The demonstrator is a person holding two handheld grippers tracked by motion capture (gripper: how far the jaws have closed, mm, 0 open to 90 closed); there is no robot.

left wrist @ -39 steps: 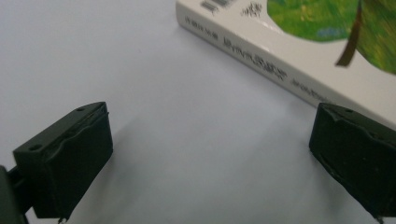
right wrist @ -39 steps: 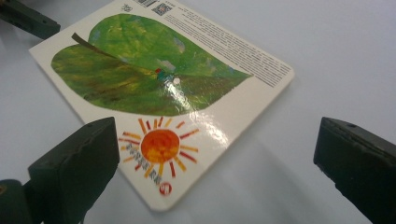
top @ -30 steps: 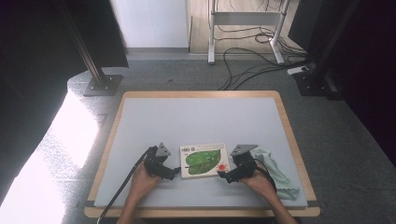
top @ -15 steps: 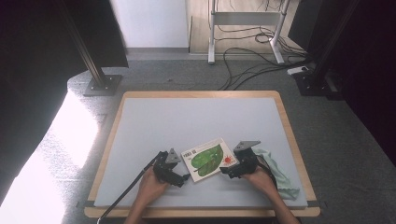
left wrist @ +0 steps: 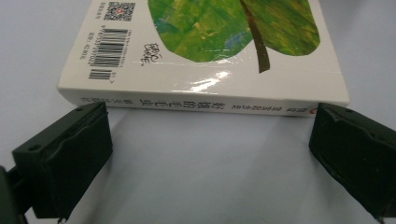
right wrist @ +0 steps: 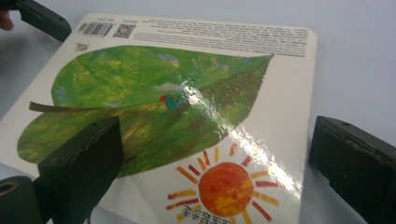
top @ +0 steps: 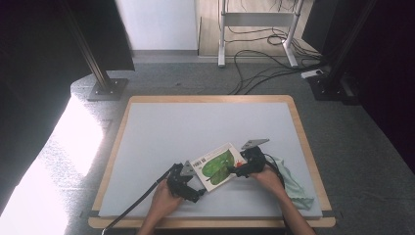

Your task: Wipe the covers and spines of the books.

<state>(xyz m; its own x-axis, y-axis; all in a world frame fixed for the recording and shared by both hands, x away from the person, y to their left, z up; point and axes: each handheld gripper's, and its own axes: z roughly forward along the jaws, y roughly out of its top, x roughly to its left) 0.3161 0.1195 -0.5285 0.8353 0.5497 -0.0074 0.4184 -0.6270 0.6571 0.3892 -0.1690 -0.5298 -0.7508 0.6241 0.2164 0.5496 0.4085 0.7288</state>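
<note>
Picture book (top: 218,167) lies flat on the counter (top: 195,127), near its front edge, between the 2 grippers. Left gripper (left wrist: 210,154): fingers wide, book's spine just ahead, not gripped. Right gripper (right wrist: 215,168): fingers wide, over the cover's sun corner. Step, likely: lining up to grasp. Next: close on an edge. Left gripper view alone reads the spine; high view alone shows the green cloth (top: 293,183).
</note>
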